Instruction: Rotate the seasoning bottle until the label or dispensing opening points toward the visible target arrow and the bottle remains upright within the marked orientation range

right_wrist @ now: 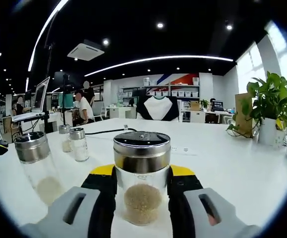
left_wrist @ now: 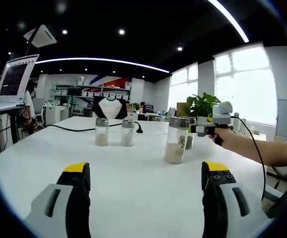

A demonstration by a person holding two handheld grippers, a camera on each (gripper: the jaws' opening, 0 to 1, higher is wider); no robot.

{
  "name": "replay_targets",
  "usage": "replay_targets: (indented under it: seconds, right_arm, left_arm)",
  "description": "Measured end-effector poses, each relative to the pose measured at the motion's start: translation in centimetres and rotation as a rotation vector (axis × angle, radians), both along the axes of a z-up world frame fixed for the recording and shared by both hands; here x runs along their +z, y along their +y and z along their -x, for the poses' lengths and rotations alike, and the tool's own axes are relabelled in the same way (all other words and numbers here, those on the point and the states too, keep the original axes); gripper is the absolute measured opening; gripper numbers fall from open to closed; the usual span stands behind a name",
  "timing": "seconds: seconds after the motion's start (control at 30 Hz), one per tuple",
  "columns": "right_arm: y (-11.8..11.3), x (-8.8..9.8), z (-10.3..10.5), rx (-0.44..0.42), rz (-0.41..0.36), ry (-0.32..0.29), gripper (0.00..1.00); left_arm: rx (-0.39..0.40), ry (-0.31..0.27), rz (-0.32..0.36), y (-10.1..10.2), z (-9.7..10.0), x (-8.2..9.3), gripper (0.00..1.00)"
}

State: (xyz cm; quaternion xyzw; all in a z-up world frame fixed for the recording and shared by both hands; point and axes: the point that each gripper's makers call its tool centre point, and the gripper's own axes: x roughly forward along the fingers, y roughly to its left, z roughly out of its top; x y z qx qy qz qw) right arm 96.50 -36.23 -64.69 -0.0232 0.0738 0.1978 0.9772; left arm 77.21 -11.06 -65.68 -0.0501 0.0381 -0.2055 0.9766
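Right hand-held gripper (right_wrist: 142, 191) clamped the clear glass, steel-capped seasoning bottle (right_wrist: 142, 173) upright on white bench (right_wrist: 222, 163); left hand-held gripper (left_wrist: 145, 186) wide open, empty. Next probably: twist toward arrow.

A white desk (left_wrist: 133, 173) carries the things. Four glass seasoning jars with metal lids stand upright on it: two small jars (left_wrist: 101, 132) (left_wrist: 127, 133) side by side farther off, a taller jar (left_wrist: 176, 140) nearer right. A black cable (left_wrist: 74, 130) lies across the far side, and a potted plant (right_wrist: 269, 111) stands at the right.
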Motion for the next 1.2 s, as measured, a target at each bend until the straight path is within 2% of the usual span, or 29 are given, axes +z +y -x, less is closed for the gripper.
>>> replay_targets:
  seconds: [0.33,0.6,0.9,1.2]
  right_arm:
    - [0.3,0.6,3.2,0.039,-0.020,-0.013,0.38]
    - [1.4,0.8,6.2,0.090,-0.017,-0.023,0.38]
    - [1.9,0.3,7.5,0.116,-0.039,-0.008,0.38]
    - [2.2,0.5,8.4,0.136,-0.035,-0.027,0.38]
  left_arm:
    - [-0.002,-0.003,-0.004,-0.3,0.1,0.1,0.98]
    - [-0.005,-0.004,-0.006,-0.4,0.2,0.1,0.98]
    - [-0.005,-0.006,-0.007,-0.4,0.1,0.2,0.98]
    - [-0.008,-0.004,-0.007,-0.5,0.1,0.0,0.98]
